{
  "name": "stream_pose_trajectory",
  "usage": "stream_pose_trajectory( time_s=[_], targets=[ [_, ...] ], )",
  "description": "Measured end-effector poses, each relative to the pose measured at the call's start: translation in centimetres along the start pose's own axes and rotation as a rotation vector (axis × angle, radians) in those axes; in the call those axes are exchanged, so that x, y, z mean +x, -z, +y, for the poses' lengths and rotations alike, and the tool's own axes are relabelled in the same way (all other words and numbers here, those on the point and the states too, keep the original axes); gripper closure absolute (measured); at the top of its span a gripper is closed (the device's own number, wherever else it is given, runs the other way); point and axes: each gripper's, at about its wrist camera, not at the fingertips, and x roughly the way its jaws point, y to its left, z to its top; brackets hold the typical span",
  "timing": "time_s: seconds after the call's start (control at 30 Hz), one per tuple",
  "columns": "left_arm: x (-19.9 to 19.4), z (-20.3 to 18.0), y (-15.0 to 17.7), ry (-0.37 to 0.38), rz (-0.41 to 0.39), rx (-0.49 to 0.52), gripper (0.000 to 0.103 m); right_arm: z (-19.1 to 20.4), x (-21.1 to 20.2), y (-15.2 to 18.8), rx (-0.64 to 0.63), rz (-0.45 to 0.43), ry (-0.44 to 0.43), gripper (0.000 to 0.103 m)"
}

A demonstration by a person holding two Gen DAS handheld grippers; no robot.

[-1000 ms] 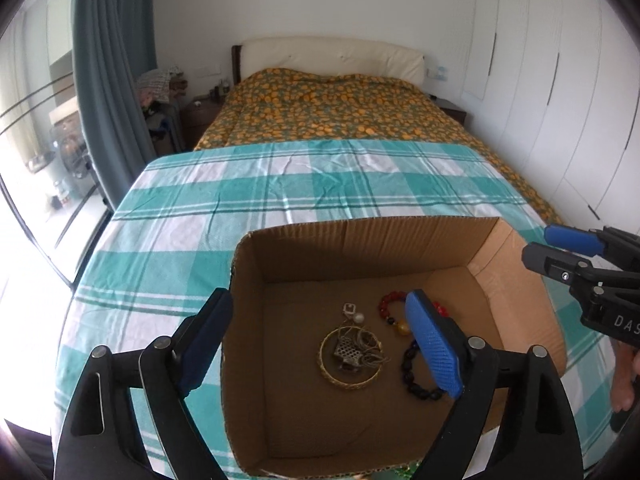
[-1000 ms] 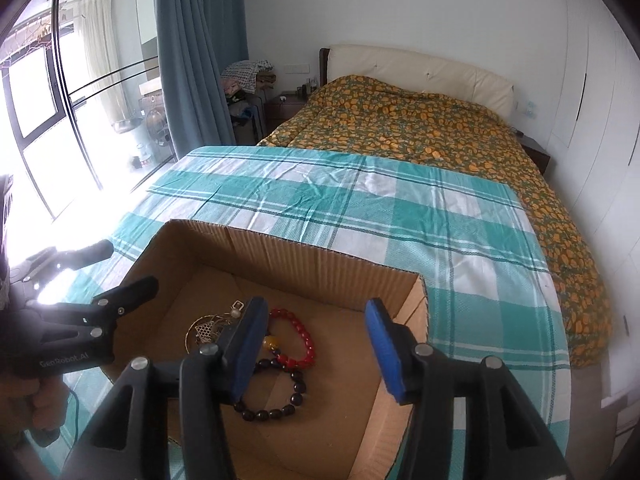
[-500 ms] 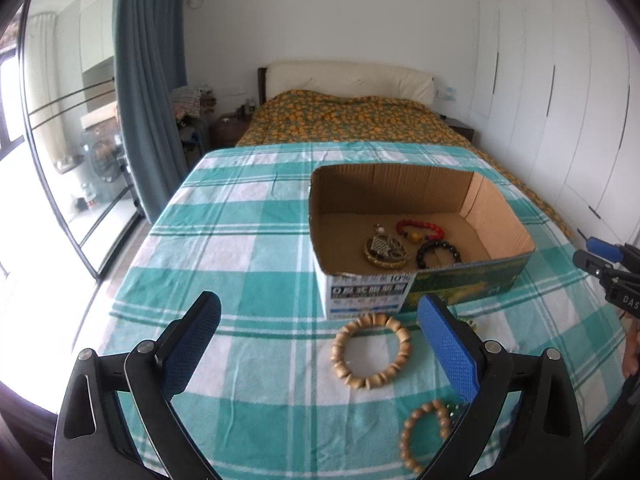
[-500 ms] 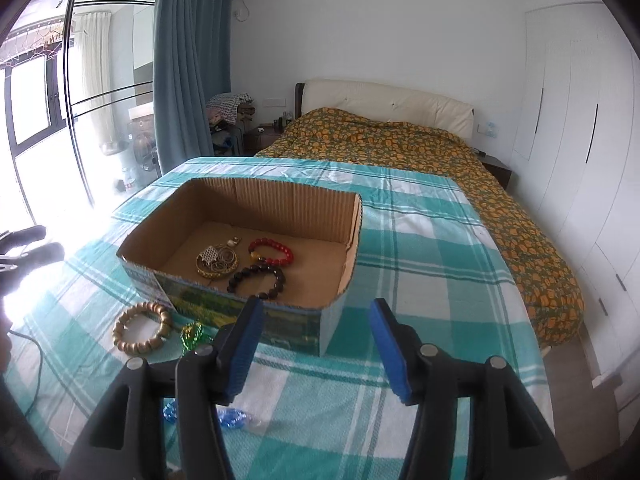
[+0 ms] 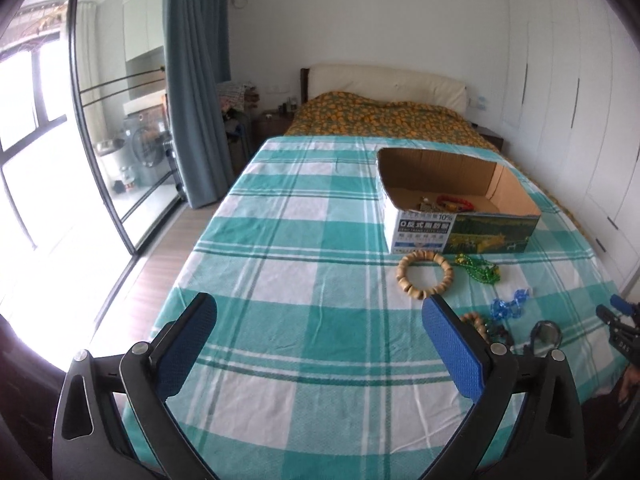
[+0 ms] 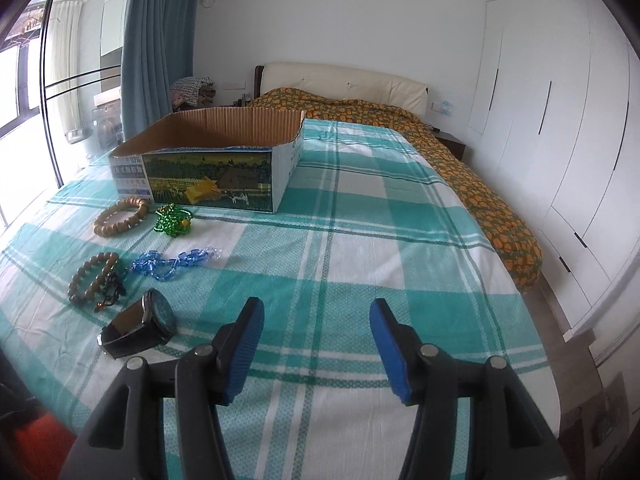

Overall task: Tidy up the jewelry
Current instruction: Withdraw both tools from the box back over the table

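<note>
An open cardboard box point(image 5: 460, 224) point(image 6: 208, 176) stands on the green checked cloth; a red bead bracelet point(image 5: 454, 201) shows inside it. In front of it lie a light wooden bead bracelet point(image 5: 425, 275) point(image 6: 121, 216), a green bead piece point(image 5: 480, 270) point(image 6: 173, 220), a blue crystal chain point(image 5: 508, 307) point(image 6: 172, 262), a brown bead bracelet point(image 6: 93, 278) and a black wristwatch point(image 6: 140, 324). My left gripper point(image 5: 320, 344) is open and empty, low over the cloth, left of the jewelry. My right gripper point(image 6: 316, 344) is open and empty, just right of the watch.
The table's cloth point(image 5: 280, 240) ends at a drop on the left toward the floor and glass doors point(image 5: 100, 140). A bed with an orange patterned cover point(image 6: 460, 160) lies beyond. White wardrobes point(image 6: 560, 140) line the right wall.
Both grippers have pulled back and down from above the box to near the table's front edge. The loose jewelry in front of the box has come into view.
</note>
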Motion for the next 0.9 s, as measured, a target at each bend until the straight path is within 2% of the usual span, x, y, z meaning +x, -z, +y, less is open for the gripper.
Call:
stream_pose_trajectory(
  time_s=[0.27,0.4,0.57,0.73,0.9],
  targets=[
    [6.3,-3.6,6.5,0.065,0.13,0.003,0.001,-0.1,0.6,2.5,0.052,0.029,0.007,0.047],
    [7.6,-4.7,8.7,0.072,0.158,0.024,0.001,0.0,0.9,3.5,0.055,0.038,0.003,0.047],
    [8.3,-5.2,9.7,0.074,0.187,0.016,0.001,0.0,1.4,4.4,0.09,0.032,0.001,0.047],
    [8.4,-5.7,10.1,0.048,0.166,0.048,0.001,-0.1,2.1,5.0,0.11,0.053,-0.004,0.047],
    [8.3,-5.6,10.2,0.044,0.15,0.038,0.0,0.0,2.2,5.3,0.114,0.052,-0.004,0.046]
  ],
)
